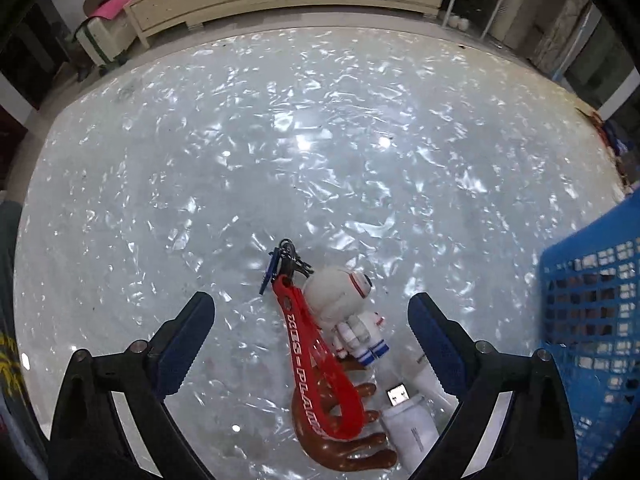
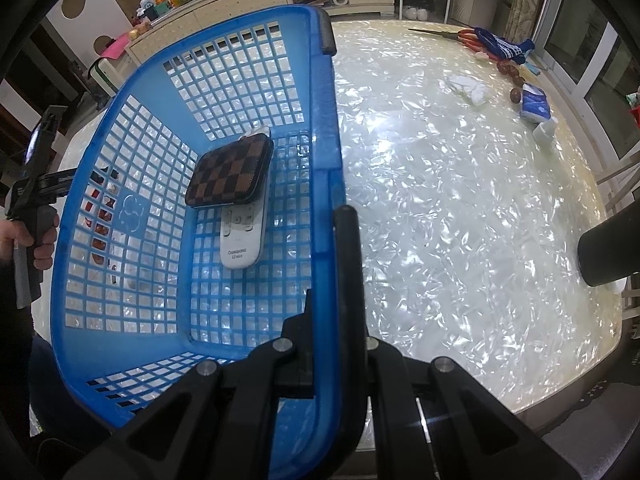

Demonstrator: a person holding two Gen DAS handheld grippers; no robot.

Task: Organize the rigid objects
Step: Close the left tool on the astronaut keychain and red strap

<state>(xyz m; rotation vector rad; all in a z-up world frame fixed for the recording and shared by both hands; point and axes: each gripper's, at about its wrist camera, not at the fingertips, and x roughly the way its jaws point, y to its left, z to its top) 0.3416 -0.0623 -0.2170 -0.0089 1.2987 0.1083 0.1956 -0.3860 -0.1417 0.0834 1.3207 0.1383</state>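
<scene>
In the left wrist view my left gripper (image 1: 310, 320) is open above a pile on the shiny white table (image 1: 280, 140). The pile holds an astronaut keychain (image 1: 348, 308) with a red strap (image 1: 316, 364), a brown claw-shaped object (image 1: 352, 444) and a white charger (image 1: 412, 428). In the right wrist view my right gripper (image 2: 334, 304) is shut on the right rim of the blue plastic basket (image 2: 132, 216). Inside the basket lie a checkered brown case (image 2: 230, 170) on top of a white remote (image 2: 242, 240).
The basket's corner (image 1: 592, 320) stands right of the left gripper. At the table's far right lie red-handled scissors (image 2: 460, 34), a blue-white cloth (image 2: 504, 46), brown beads (image 2: 510, 74), a tissue (image 2: 468, 88), a blue pack (image 2: 536, 104) and a small white bottle (image 2: 546, 128). Cabinets stand behind.
</scene>
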